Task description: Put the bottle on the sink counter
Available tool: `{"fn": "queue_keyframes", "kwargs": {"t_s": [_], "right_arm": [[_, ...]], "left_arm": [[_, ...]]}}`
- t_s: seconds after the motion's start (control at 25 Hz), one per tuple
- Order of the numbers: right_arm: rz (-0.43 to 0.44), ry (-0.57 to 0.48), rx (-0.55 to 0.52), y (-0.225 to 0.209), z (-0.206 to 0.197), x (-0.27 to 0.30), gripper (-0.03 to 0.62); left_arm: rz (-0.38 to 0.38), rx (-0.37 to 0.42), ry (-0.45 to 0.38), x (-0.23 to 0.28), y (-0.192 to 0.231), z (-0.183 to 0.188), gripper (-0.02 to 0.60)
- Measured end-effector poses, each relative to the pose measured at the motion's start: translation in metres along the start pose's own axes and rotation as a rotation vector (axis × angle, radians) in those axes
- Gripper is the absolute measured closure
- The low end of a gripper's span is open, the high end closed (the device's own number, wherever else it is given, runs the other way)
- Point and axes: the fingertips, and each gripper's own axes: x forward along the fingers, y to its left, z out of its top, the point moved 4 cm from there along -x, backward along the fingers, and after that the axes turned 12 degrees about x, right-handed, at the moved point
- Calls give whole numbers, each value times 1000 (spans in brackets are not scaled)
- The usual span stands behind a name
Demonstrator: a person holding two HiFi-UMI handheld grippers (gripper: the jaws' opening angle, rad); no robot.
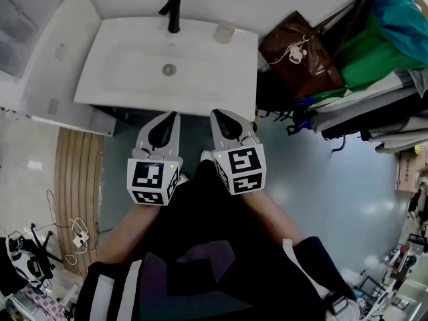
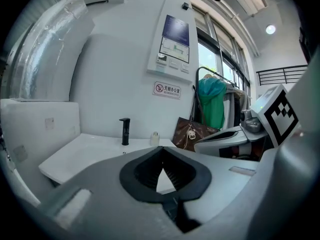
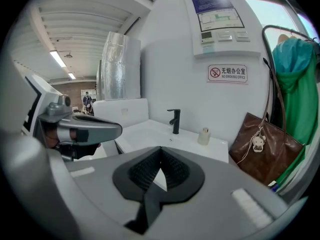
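Note:
A small pale bottle (image 1: pixel 224 32) stands upright on the back right corner of the white sink counter (image 1: pixel 120 85), right of the black faucet (image 1: pixel 174 13). It also shows in the left gripper view as the bottle (image 2: pixel 155 138) and in the right gripper view as the bottle (image 3: pixel 204 136). My left gripper (image 1: pixel 172 116) and right gripper (image 1: pixel 217 114) hang side by side just short of the counter's front edge. Both are shut and empty, and far from the bottle. The jaw tips meet in the left gripper (image 2: pixel 162 149) and the right gripper (image 3: pixel 161 149).
A brown bag (image 1: pixel 301 52) and green clothes (image 1: pixel 374 45) hang on a rack right of the sink. A white cabinet (image 1: pixel 60 52) stands to its left. A wooden mat (image 1: pixel 77 179) lies on the floor at the left, with cables near it.

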Motion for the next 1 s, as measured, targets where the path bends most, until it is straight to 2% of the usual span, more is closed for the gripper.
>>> {"fn": "queue_keyframes", "kwargs": {"t_s": [0.16,0.72,1.0], "right_arm": [[18,5,0,-3,-6,-20,592],[125,3,12,-39,-18,-76,592],[215,-16,26,-48,-33,-95,592]], "left_arm": [[-11,5,19,-10,-21,-3,580],[47,3,76,-22,-94,11,580],[95,24,128,-32,-128,4,580]]}}
